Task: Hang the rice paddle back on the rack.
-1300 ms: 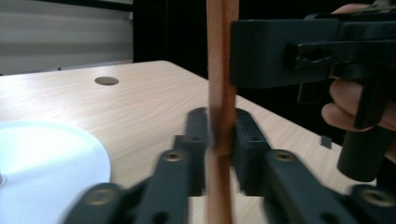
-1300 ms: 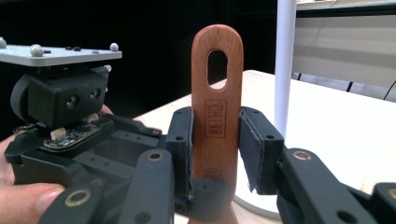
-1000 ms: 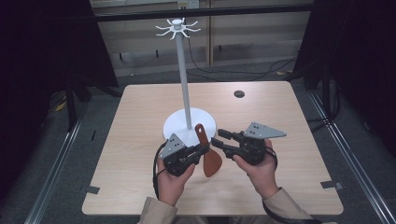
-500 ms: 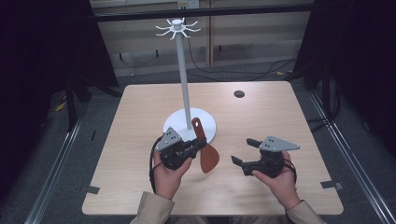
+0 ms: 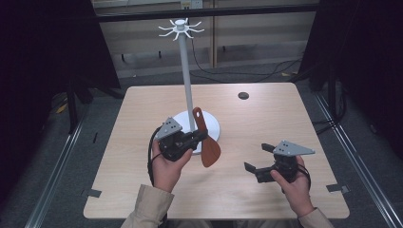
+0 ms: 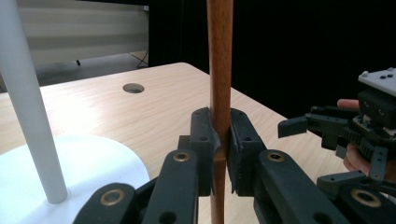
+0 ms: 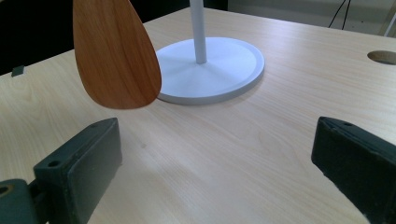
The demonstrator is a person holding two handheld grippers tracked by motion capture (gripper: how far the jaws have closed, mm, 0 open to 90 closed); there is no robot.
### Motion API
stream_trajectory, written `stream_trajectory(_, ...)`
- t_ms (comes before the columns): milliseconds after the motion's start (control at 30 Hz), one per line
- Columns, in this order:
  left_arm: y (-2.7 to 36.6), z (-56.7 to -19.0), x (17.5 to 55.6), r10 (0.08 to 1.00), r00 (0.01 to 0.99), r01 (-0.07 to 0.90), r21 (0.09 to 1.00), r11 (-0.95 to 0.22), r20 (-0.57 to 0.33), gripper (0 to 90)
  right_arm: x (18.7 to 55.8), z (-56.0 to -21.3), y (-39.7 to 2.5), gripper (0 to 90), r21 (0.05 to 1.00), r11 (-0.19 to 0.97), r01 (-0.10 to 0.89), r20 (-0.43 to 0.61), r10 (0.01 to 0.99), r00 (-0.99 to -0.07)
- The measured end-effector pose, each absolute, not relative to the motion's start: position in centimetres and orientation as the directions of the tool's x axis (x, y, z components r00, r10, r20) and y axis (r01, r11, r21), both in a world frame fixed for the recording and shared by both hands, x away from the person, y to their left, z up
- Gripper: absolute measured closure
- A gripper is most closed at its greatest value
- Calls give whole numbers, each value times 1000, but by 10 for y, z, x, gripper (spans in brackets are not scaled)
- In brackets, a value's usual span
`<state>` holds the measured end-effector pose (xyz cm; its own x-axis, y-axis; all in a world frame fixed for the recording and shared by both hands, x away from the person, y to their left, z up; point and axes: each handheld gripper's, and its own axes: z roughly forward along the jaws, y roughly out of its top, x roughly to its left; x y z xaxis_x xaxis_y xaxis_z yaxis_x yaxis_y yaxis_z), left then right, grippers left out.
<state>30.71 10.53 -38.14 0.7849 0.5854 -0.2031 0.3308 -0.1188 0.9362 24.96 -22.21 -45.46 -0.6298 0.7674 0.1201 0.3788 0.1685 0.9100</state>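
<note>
A brown wooden spatula (image 5: 205,140) is held upright above the table, blade down, its handle (image 6: 219,70) clamped between the jaws of my left gripper (image 5: 198,137). Its blade (image 7: 114,51) hangs clear of the table in the right gripper view. Just behind it stands a white hanging stand (image 5: 187,80) with a round base (image 7: 210,70) and hooks at its top (image 5: 180,27). My right gripper (image 5: 257,159) is held low at the front right, open and with nothing in it, apart from the spatula. In the left gripper view it shows at the right (image 6: 327,144).
The light wooden table (image 5: 142,114) has a small round hole (image 5: 243,95) at the back right. Dark tape marks sit at the front corners (image 5: 93,193). Dark floor and rails surround the table.
My right gripper has let go of the spatula, opened and drawn back to the front right. My left gripper keeps hold of the spatula and has lifted it slightly upright by the stand.
</note>
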Motion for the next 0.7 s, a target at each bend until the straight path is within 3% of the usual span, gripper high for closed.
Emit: stream_trajectory(700,98,-337,331,570,801,314,940,-137,-184,824,251,-460,-226,16,894,201,401,113,765,-635)
